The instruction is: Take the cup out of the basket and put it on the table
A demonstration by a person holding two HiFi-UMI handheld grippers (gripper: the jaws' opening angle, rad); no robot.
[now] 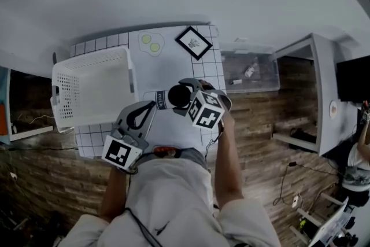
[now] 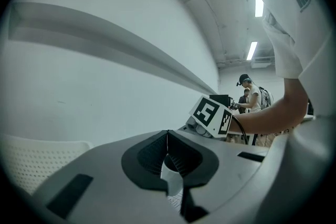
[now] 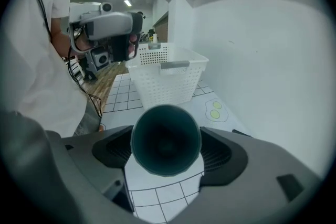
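A dark teal cup (image 3: 166, 139) sits between the jaws of my right gripper (image 3: 166, 148), whose pads press on both its sides; its mouth faces that gripper's camera. From the head view the cup (image 1: 178, 95) hangs over the checked table cloth (image 1: 167, 69), just right of the white perforated basket (image 1: 92, 89), with the right gripper (image 1: 184, 96) shut around it. My left gripper (image 1: 151, 108) hovers near the table's front edge below the basket, apart from the cup. Its jaws meet, and nothing is held in the left gripper (image 2: 168, 150).
A black framed picture (image 1: 194, 42) and a fried-egg print (image 1: 151, 44) lie at the far side of the table. A clear plastic box (image 1: 250, 71) and a white shelf unit (image 1: 315, 95) stand to the right on the wooden floor. The basket (image 3: 167, 78) stands ahead of the cup.
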